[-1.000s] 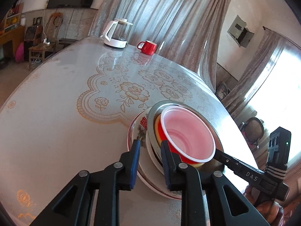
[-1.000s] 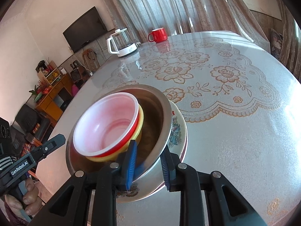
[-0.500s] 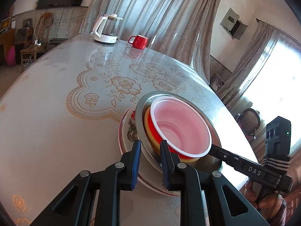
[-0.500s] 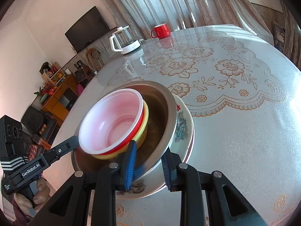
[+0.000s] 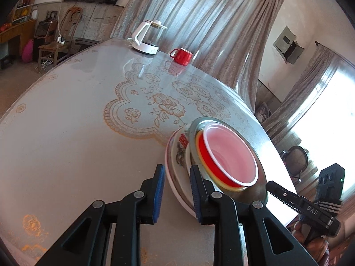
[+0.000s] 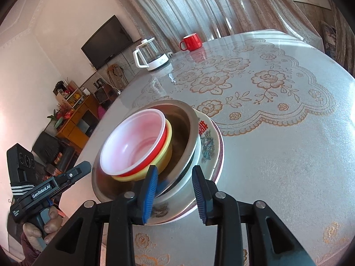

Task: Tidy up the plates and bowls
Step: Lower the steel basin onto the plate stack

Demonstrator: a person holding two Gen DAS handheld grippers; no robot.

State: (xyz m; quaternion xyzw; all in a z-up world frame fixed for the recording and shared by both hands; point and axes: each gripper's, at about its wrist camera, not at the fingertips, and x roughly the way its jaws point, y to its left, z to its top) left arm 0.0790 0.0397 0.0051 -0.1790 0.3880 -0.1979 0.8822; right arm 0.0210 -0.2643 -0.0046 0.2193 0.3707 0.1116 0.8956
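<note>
Two tongs, left (image 5: 176, 190) and right (image 6: 175, 190), jaws parting astride stacked dish rims (image 6: 218, 146); bare table (image 5: 66, 144) beyond.

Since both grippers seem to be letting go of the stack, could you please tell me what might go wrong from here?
1. The stack sits near the table edge; withdrawing the right hand-held gripper, whose jaws are opening around the steel bowl rim, could nudge it off.
2. The pink bowl sits off-centre and tilted, so it might tip.
3. The left hand-held gripper, also opening, straddles the floral plate rim and could drag it.
</note>
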